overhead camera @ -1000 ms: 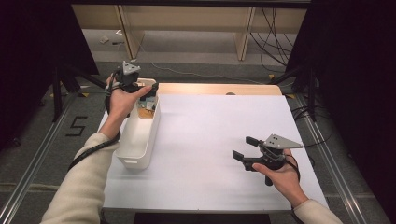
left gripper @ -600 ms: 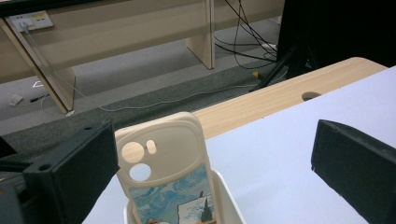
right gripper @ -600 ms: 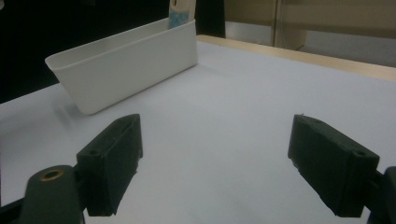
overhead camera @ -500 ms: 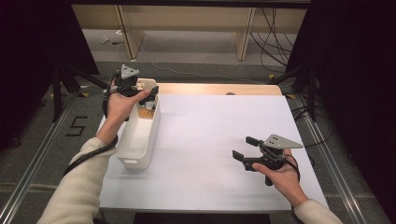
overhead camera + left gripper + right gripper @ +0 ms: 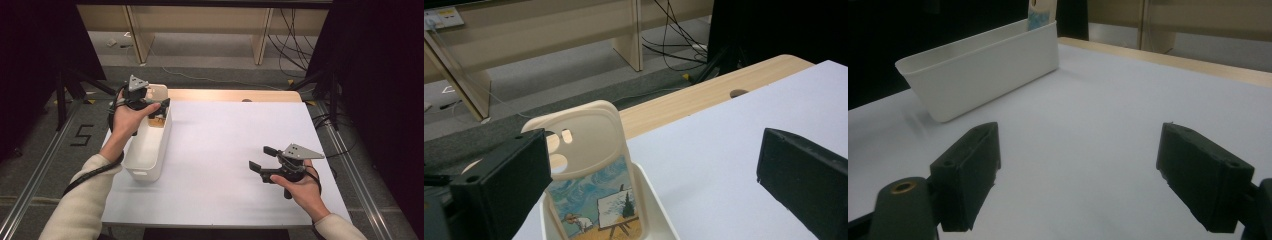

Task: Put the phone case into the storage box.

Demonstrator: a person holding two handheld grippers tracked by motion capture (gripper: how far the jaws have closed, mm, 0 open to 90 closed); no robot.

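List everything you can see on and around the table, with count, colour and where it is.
Phone case: one, cream with a painted picture, standing upright at the far end of the bin.
Bin: one, white, long, on the table's left side.
Table: one, white top with a wooden far edge.
Cables: several, black, on the floor beyond the table.
Left gripper: one, black, open, over the bin's far end.
Right gripper: one, black, open, above the table's right side.

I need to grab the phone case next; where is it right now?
The phone case stands upright at the far end of the white bin, left side of the high view, by the left gripper.
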